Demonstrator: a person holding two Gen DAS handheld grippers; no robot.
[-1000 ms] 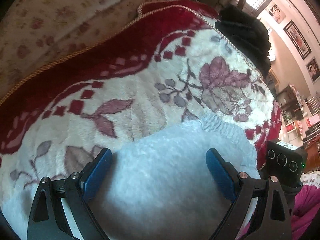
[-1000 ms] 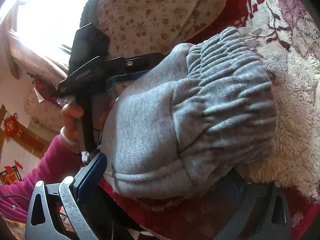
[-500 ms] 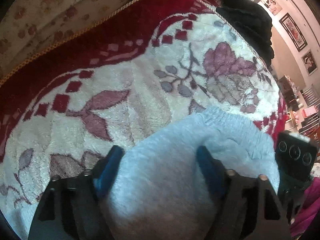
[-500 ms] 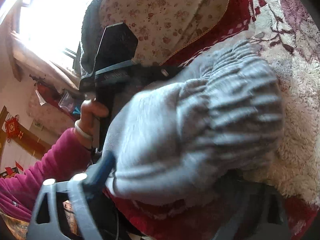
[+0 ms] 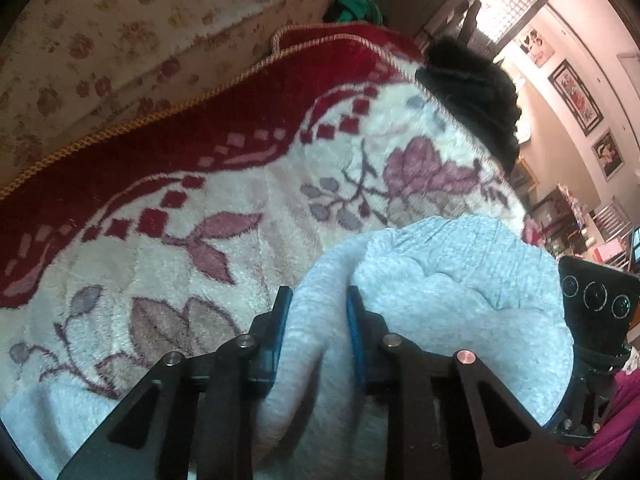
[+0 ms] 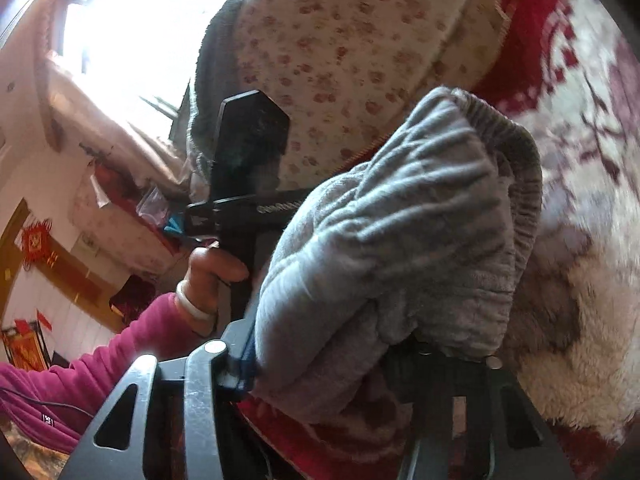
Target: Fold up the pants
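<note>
The grey pants (image 5: 460, 292) lie bunched on a red and cream floral blanket (image 5: 240, 208). My left gripper (image 5: 317, 320) points down at them. Its jaws are closing, and the blue pads pinch a narrow ridge of the grey fabric. In the right wrist view the ribbed waistband end of the pants (image 6: 400, 220) hangs bunched above the blanket (image 6: 580, 240). My right gripper (image 6: 324, 360) is closing on this thick wad of cloth. One blue pad (image 6: 244, 356) presses its side; the other finger is hidden behind the fabric.
A floral cushion (image 5: 100, 40) runs along the blanket's far edge. A black fluffy garment (image 5: 472, 96) and a green bundle (image 5: 354, 6) lie at the far end. A hand (image 6: 208, 264) in a pink sleeve (image 6: 80, 368) holds the left gripper's handle.
Both grippers' jaws have narrowed from wide apart onto the grey fabric. The pants have bunched up, and the waistband end has risen off the blanket.
</note>
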